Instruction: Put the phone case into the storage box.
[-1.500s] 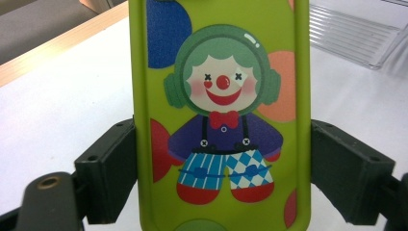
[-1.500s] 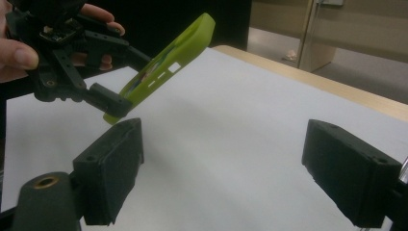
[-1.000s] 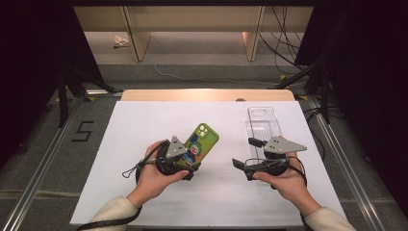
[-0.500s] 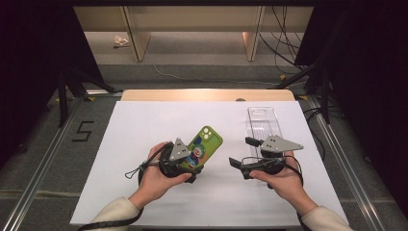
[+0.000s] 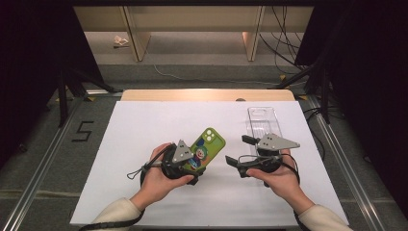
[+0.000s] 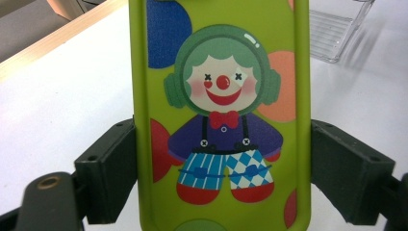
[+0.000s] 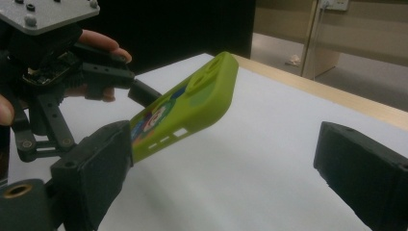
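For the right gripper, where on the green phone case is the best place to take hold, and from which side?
Probably the free camera end of the green phone case, from its right long edge. The left gripper already clamps the lower end across its width, lifting the top end off the white table. The right gripper is open and faces that side.

the phone case (image 6: pixel 221 110) looks like soft matt green rubber or silicone, smooth, with a flat printed clown on its back. the clear case (image 5: pixel 263 121) is glossy see-through hard plastic. the counter (image 5: pixel 144 125) wears a white matt sheet, smooth like paper, with a pale wood edge showing at the far side. the left gripper (image 6: pixel 221 178) has dull black plastic jaws, faintly grainy; the right gripper (image 5: pixel 240 150) carries a grey matt metal plate with small screws
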Demonstrator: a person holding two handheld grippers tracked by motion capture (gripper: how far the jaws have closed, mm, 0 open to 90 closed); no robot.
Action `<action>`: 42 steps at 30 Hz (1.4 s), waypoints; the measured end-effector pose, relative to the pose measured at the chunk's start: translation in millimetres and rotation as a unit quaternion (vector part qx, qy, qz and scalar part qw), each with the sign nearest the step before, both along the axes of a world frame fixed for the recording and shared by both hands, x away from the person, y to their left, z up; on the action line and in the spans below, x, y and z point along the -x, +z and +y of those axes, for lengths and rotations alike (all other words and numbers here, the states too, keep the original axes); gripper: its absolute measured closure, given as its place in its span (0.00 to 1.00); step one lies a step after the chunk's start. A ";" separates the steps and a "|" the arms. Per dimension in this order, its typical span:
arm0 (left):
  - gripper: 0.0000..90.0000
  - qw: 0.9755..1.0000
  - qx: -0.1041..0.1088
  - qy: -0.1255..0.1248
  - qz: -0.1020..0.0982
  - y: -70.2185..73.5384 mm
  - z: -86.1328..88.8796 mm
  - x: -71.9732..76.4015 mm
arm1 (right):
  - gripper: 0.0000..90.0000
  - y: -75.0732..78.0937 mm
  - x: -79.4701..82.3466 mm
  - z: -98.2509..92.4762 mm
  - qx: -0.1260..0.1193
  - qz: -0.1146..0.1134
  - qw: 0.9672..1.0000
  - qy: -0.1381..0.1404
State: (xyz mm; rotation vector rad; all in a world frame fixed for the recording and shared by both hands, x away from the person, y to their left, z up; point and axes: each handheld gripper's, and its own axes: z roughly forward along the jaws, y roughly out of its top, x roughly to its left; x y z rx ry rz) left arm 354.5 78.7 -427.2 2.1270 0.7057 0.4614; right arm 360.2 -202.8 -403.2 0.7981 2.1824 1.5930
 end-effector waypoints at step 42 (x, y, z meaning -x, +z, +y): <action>0.18 1.000 -0.010 -0.025 0.000 -2.8 -16.5 7.8 | 0.10 4.1 -14.6 16.5 -0.014 0.011 1.000 -0.004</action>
